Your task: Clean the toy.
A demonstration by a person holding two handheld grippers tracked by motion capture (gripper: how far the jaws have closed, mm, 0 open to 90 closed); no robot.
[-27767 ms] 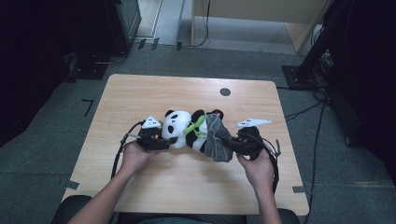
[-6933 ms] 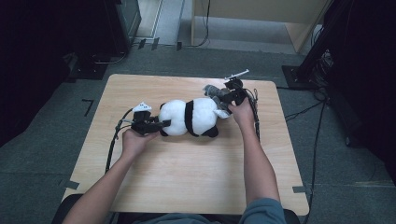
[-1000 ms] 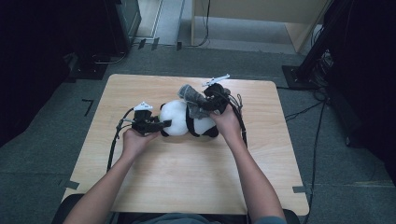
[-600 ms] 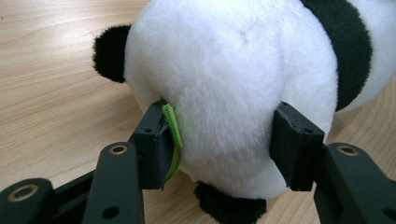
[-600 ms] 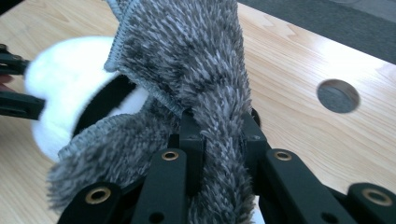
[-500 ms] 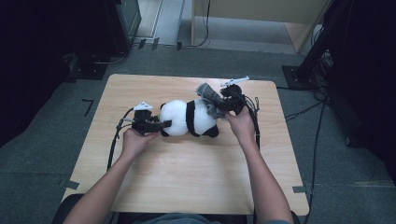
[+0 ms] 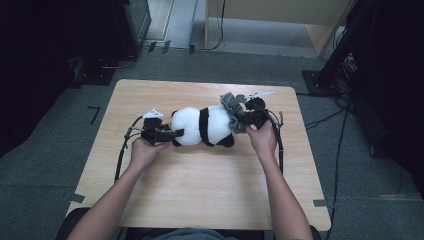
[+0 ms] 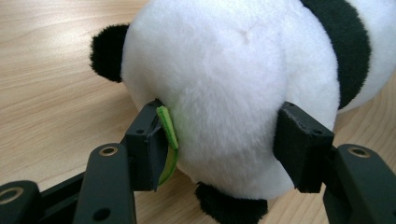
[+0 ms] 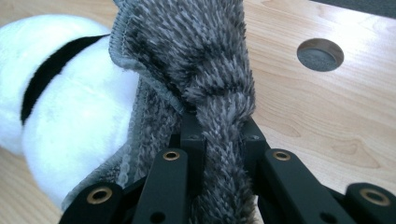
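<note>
A light wooden tabletop (image 7: 200, 185) stands on grey carpet floor (image 7: 350, 200); a pale wooden cabinet (image 7: 280, 20) behind, dark surroundings.

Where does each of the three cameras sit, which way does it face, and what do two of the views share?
High view: above the person's side, facing forward and down on the table; both forearms, left gripper, right gripper.
Left gripper view: on the left gripper, looking along its jaws, which flank the plush panda; green tag at one jaw.
Right gripper view: on the right gripper, looking along jaws shut on the grey cloth.
Shared: both gripper views show the panda and the wooden tabletop.
</note>
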